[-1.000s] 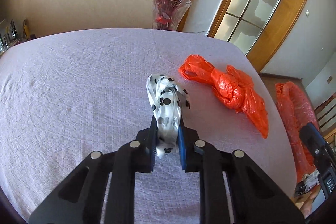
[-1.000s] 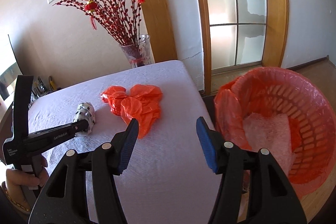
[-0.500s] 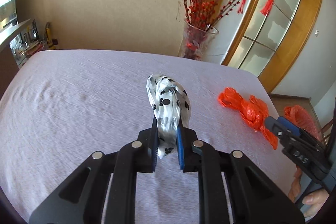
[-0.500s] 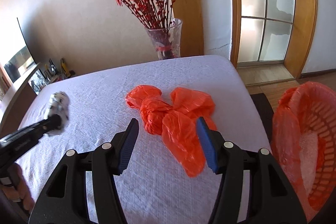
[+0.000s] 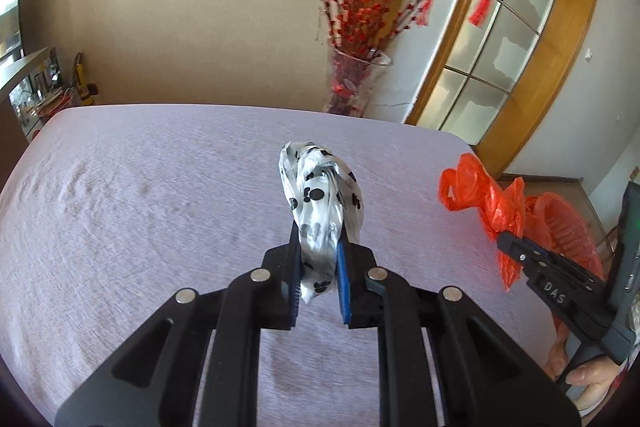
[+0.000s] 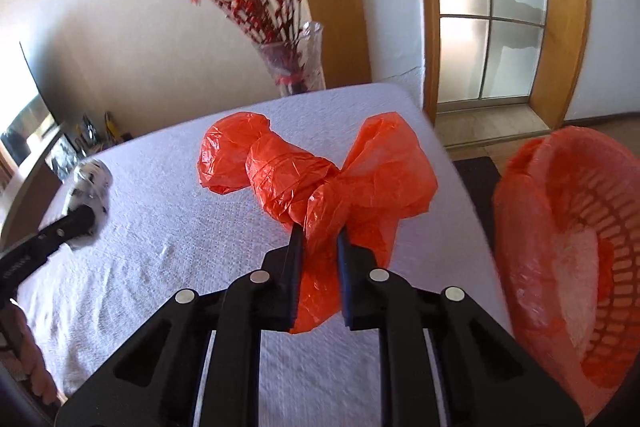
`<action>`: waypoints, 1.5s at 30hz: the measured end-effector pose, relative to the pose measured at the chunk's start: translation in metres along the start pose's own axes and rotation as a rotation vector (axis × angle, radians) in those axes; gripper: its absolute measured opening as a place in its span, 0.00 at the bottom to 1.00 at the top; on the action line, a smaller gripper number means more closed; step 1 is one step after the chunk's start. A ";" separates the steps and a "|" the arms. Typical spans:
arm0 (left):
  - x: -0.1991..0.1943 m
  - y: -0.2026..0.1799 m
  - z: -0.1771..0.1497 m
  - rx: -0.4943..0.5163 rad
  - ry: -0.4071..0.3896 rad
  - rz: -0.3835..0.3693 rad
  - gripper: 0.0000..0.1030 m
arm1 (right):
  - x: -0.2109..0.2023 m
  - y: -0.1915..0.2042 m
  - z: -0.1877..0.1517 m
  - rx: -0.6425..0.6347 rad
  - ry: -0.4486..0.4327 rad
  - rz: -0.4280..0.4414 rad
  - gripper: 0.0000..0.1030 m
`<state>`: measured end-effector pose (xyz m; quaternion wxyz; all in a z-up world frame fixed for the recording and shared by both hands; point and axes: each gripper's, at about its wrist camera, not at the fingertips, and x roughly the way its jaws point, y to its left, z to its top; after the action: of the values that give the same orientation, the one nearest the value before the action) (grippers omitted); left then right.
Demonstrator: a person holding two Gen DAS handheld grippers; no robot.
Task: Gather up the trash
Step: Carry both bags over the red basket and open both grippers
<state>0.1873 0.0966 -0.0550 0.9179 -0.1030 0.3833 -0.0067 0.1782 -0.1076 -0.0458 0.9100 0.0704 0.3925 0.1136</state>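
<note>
L gripper (image 5: 318,251) clamping spotted bag (image 5: 320,199), holding it above table (image 5: 140,187). R gripper (image 6: 319,247) pinching orange bag (image 6: 320,179) w/ far end on table, basket (image 6: 580,267) sitting just right.

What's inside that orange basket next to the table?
The orange basket is lined with an orange plastic liner, and something pale and crinkly lies at the bottom. Whatever sits beneath that is covered, so I can't tell.
</note>
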 end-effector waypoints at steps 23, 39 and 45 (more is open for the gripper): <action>-0.006 -0.146 -0.022 0.275 -0.025 -0.184 0.15 | -0.119 -0.083 -0.026 0.196 -0.261 -0.183 0.16; 0.000 -0.214 -0.031 0.338 0.009 -0.382 0.16 | -0.155 -0.143 -0.038 0.338 -0.350 -0.259 0.16; 0.010 -0.250 -0.036 0.385 0.038 -0.477 0.16 | -0.165 -0.167 -0.038 0.401 -0.378 -0.267 0.16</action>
<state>0.1860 -0.1556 -0.0378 0.8857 -0.0142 0.3571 -0.2962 0.0660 -0.3107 0.0068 0.9418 0.2161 0.2366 -0.1016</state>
